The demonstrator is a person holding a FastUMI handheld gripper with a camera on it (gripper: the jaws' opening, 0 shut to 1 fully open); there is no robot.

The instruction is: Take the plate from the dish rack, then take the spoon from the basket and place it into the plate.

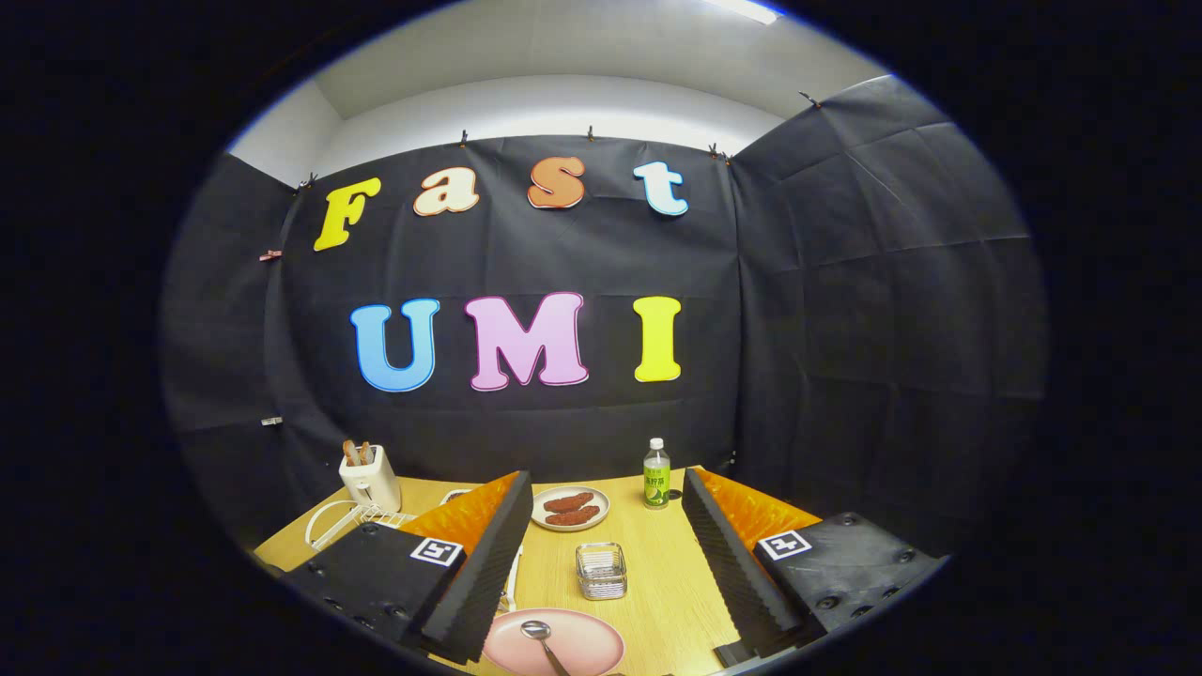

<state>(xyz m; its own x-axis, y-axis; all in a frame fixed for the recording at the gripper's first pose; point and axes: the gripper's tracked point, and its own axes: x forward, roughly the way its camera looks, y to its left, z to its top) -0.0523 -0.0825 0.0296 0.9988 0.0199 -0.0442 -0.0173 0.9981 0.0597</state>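
While the gripper (pixel 606 563) hangs above the table (pixel 662 582) with its fingers spread wide and nothing between them, the spoon (pixel 543 640) lies in the pink plate (pixel 554 643).

Taking the pink plate as the landmark: it sits on the wooden table close under the gripper, between the two fingers and nearer the left one, and the spoon rests on it with its bowl near the plate's middle. Just beyond the plate, between the fingers, stands a small wire basket (pixel 601 570). Farther beyond it is a pale dish (pixel 570 508) with two reddish-brown pieces of food, and to that dish's right a green-labelled bottle (pixel 656 474) stands upright. Well beyond the plate on the left side are a white wire dish rack (pixel 349 518) and a white toaster (pixel 370 477) with toast in it.
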